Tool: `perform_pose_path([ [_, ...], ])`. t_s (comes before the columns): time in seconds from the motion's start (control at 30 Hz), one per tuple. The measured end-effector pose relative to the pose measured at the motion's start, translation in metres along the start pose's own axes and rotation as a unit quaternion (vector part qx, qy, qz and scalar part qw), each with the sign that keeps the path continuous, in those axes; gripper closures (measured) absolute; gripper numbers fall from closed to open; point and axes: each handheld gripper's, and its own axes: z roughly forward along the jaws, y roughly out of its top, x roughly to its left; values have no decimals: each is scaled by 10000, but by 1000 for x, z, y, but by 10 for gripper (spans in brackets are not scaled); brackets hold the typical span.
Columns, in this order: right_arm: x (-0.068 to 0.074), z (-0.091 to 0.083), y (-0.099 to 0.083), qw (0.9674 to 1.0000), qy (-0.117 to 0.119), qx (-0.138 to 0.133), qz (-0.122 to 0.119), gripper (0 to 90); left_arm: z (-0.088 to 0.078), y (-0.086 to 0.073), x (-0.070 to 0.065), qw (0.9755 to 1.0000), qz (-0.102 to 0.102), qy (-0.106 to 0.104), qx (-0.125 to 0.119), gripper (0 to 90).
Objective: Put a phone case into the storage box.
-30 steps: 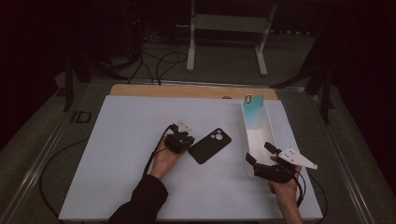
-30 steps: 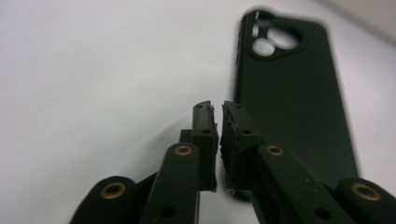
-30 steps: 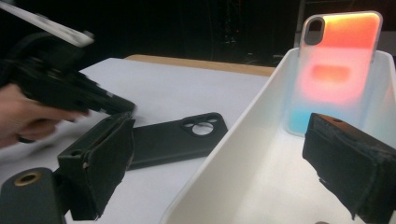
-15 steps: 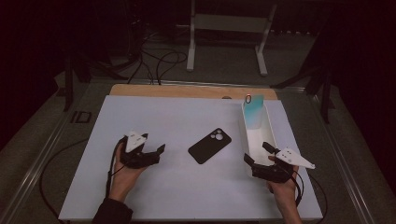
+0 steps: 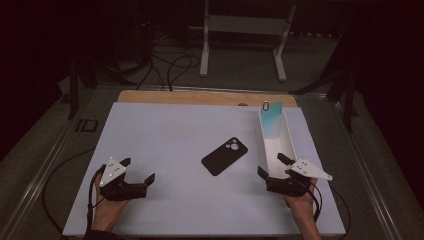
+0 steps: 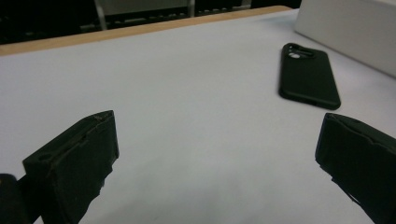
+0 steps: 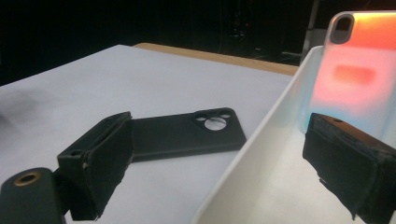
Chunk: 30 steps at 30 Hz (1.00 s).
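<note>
- While its jaws had just been opening wide with nothing between them, the left gripper [image 5: 134, 176] sat well apart from the black phone case [image 5: 225, 156], which lay ahead and right of them.
- Spread and holding nothing, the right gripper [image 5: 272, 166] straddled the white tray [image 5: 288, 145] wall, the case beyond its left jaw.

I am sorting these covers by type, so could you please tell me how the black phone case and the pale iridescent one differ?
The black phone case lies flat on the white table; the iridescent phone case stands upright, leaning against the far end inside the white tray.
The black phone case is dark and matte; the iridescent phone case is glossy, shading from teal to orange-pink.
The black case shows round camera holes; the iridescent case an oblong one.
Neither is held.
</note>
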Motion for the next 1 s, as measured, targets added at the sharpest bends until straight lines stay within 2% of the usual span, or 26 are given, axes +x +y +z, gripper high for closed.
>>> perform_pose_path([
  [0.1, 1, 1, 0, 10000, 47, -27, -30, 89, -5, -5, 4, 9999, 18, 38, -125, 0],
  [0.4, 3, 1, -2, 9999, 14, -69, -132, 89, -4, -6, 4, 9999, 63, 98, -80, 0],
  [0.5, 4, 0, -2, 9998, 5, -71, -165, 90, -3, -4, 4, 9999, 2, 116, -30, 1],
  [0.77, 3, 0, -1, 9999, 15, -27, -143, 89, 4, 5, -1, 9998, 19, 98, 161, 1],
  [0.83, 4, 0, -1, 9999, -2, -5, -142, 89, 7, 8, -1, 9996, -4, 43, 278, 1],
  [0.9, 3, 0, -1, 9999, -18, 9, -136, 89, 11, 11, -2, 9994, -64, -43, 328, 1],
  [1.0, 4, -1, 0, 9999, -33, 10, -131, 89, 14, 14, -4, 9993, -48, -78, 365, 0],
])
